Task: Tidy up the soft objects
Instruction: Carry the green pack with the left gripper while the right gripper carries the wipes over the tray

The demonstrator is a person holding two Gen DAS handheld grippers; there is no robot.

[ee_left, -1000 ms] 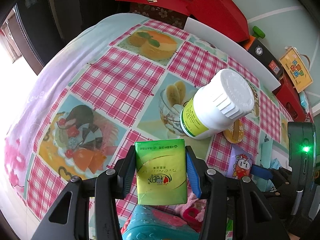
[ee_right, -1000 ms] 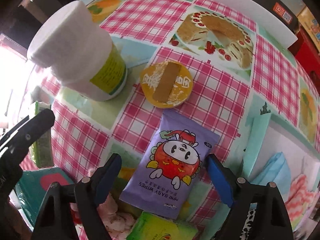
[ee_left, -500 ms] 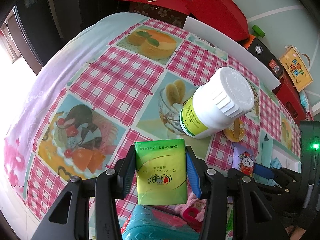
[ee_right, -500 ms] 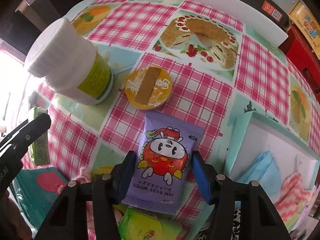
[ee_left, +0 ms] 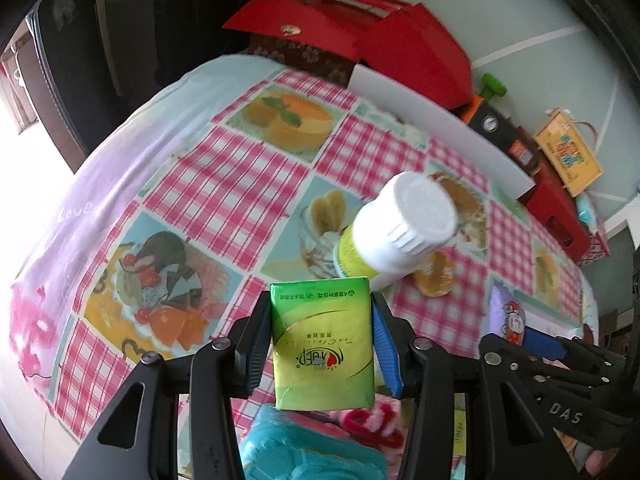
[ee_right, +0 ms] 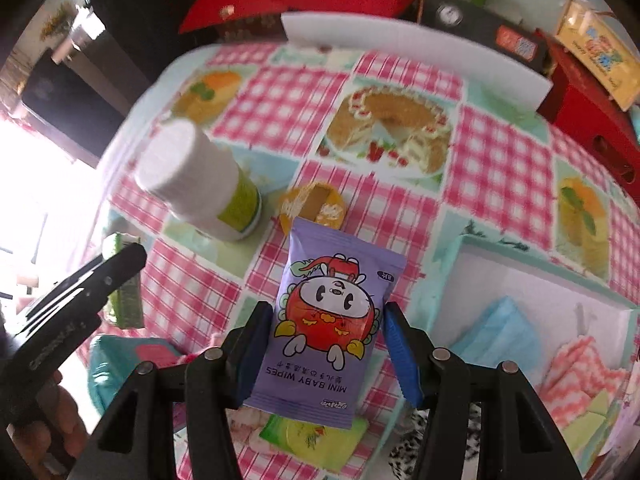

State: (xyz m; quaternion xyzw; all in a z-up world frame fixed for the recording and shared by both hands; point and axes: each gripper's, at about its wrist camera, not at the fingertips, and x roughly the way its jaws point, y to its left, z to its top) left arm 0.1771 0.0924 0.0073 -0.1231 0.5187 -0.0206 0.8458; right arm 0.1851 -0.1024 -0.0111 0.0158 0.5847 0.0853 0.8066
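Observation:
A green tissue pack [ee_left: 322,340] sits upright between the blue pads of my left gripper [ee_left: 320,304], which is shut on it above the checked tablecloth. In the right wrist view, my right gripper [ee_right: 327,312] is shut on a purple baby wipes pack [ee_right: 332,320] with a cartoon print, held clear of the table. The left gripper [ee_right: 120,264] shows at the left edge there, with the green pack [ee_right: 126,304] beside it. From the left wrist view, the right gripper [ee_left: 536,340] and the purple pack [ee_left: 508,316] appear at the right.
A white bottle [ee_right: 200,188] with a green label and an orange round cup [ee_right: 314,204] stand mid-table. A white box [ee_right: 540,264] at the right holds blue and pink-striped cloths. Another green pack [ee_right: 316,436], a teal item [ee_left: 312,448] and a pink fuzzy thing [ee_left: 372,420] lie below. Red boxes line the back.
The right gripper's jaws closed onto the purple wipes pack and lifted it off the table. The left gripper rose a little with the green pack.

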